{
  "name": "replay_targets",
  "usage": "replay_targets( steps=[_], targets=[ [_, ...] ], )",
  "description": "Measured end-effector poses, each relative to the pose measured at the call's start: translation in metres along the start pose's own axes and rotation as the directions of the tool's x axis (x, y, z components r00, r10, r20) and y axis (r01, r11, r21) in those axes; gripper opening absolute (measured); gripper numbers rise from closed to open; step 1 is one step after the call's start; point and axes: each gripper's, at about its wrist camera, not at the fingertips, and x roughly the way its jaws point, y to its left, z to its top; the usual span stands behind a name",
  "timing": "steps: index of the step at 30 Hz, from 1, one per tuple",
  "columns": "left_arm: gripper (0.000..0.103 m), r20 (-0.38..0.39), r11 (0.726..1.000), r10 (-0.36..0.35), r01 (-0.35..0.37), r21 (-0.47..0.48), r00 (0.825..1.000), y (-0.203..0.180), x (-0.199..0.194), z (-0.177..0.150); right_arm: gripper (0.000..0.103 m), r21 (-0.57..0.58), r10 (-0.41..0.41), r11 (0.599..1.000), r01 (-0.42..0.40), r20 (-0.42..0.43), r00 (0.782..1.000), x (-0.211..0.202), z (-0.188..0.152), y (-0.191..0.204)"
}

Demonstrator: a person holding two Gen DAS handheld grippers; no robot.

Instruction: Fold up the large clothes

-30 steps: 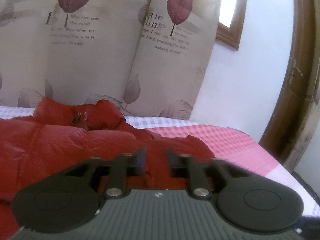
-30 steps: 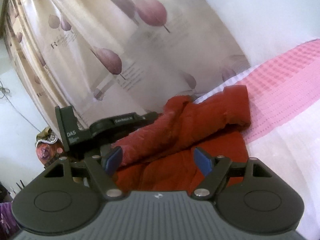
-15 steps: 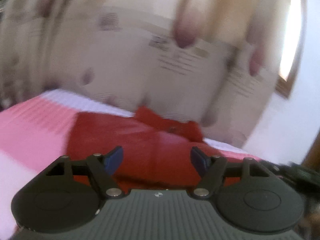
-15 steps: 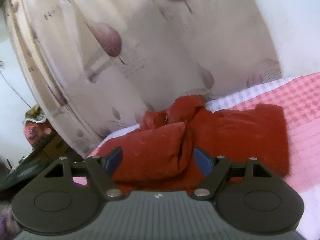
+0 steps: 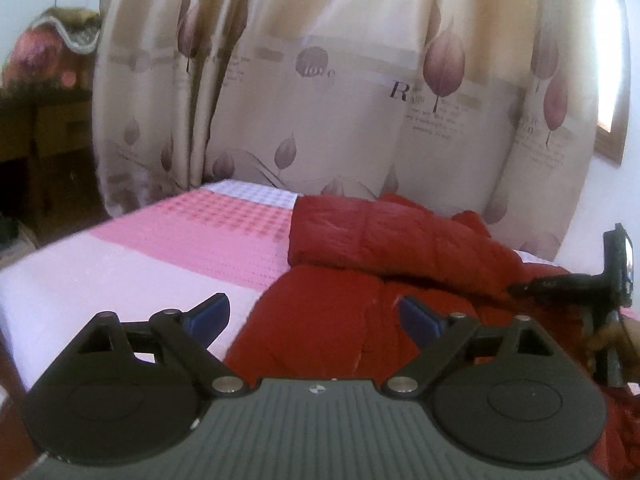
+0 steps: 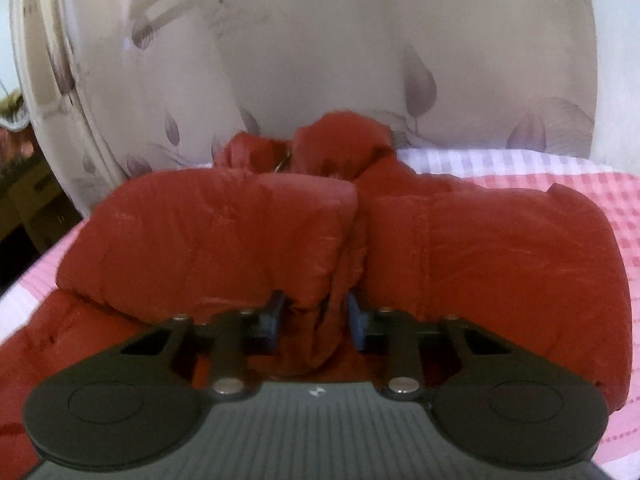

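Observation:
A red puffer jacket lies on the bed, both sleeves folded across its body, collar towards the curtain. My left gripper is open and empty, hovering over the jacket's lower left edge. The jacket fills the right wrist view. My right gripper has its blue pads closed in on a bunch of red fabric at the end of the left sleeve. The right gripper's body also shows at the right edge of the left wrist view.
The bed has a pink and white checked cover, with its near left edge in the left wrist view. A beige leaf-print curtain hangs behind the bed. A dark wooden cabinet stands at the far left.
My left gripper let go of the jacket, opened and swung to the jacket's left side. My right gripper moved down onto the jacket and closed on the sleeve end.

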Motion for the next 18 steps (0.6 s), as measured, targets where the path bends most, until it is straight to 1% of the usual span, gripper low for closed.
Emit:
replay_targets(
  steps=[4, 11, 18],
  targets=[
    [0.090, 0.017, 0.999, -0.029, 0.030, -0.018, 0.999, 0.003, -0.007, -0.010, 0.028, -0.011, -0.032, 0.999, 0.032, -0.002, 0.999, 0.004, -0.006, 0.004],
    [0.091, 0.065, 0.999, -0.041, 0.040, 0.024, 0.997, 0.006, -0.019, -0.017, 0.028, -0.036, -0.076, 0.997, 0.075, -0.010, 0.997, 0.007, -0.009, 0.007],
    [0.091, 0.110, 0.999, -0.013, 0.009, 0.037, 0.994, 0.016, -0.022, -0.006, 0.028, -0.069, -0.121, 0.990, 0.120, -0.014, 0.993, 0.010, -0.008, 0.014]
  ],
)
